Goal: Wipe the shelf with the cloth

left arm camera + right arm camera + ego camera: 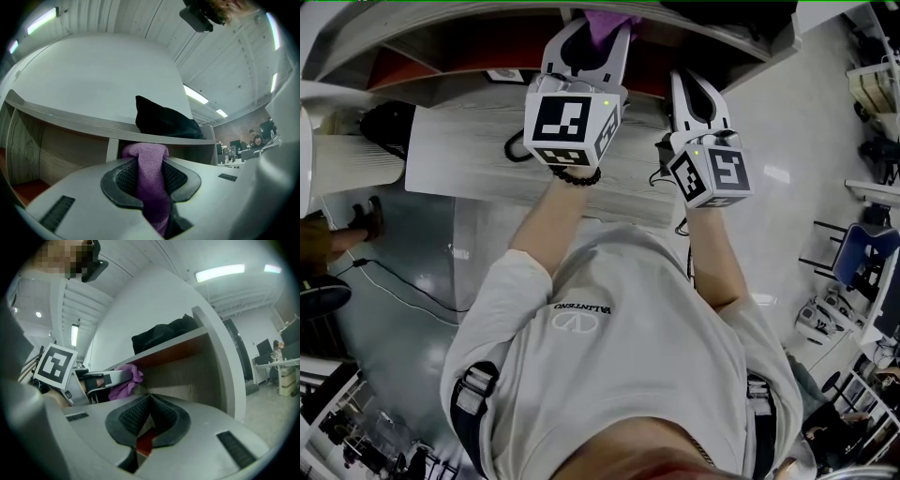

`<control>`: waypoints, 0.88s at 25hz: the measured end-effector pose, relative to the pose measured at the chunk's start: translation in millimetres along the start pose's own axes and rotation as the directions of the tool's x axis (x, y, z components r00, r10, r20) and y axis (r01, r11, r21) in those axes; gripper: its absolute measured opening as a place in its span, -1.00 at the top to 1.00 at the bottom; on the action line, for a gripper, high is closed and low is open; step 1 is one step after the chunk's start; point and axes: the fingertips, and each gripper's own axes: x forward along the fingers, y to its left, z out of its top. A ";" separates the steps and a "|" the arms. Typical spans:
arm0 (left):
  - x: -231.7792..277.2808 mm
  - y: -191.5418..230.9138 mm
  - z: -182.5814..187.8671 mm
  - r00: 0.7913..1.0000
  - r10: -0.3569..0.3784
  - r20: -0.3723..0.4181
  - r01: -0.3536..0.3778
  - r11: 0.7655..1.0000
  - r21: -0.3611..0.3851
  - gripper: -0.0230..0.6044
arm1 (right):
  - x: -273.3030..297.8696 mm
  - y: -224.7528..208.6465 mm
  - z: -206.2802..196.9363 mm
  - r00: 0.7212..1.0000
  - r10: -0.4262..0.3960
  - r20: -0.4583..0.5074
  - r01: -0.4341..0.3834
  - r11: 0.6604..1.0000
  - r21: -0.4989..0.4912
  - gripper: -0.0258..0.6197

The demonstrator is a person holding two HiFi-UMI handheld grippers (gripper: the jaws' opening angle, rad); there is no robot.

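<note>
A purple cloth (151, 174) is pinched between the pads of my left gripper (151, 164), which is shut on it. The cloth's bunched top (614, 19) sits at the mouth of the wooden shelf opening (487, 45). In the right gripper view the cloth (125, 379) hangs from the left gripper (101, 380) just under the shelf board (164, 352). My right gripper (697, 96) is beside it, to the right and a little lower. Its jaws (149, 399) are shut with nothing between them, pointing into the same compartment.
A black bag (164, 123) lies on top of the shelf board (79, 119). A thick upright side panel (220, 362) closes the compartment on the right. Below the shelf is a pale desk top (469, 155) with a black cable (517, 145). Chairs (862, 253) stand at the right.
</note>
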 end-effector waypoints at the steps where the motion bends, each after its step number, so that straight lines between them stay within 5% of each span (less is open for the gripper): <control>1: -0.5 0.8 0.8 1.000 0.002 0.001 -0.002 1.000 -0.002 0.61 | -0.1 0.5 -0.2 1.000 0.000 -0.001 0.000 1.000 0.001 0.92; 22: -12.1 15.4 -33.6 0.998 0.040 -0.051 -0.041 0.999 -0.025 0.62 | 7.9 0.3 -13.4 0.999 -0.021 -0.035 0.021 1.000 0.001 0.92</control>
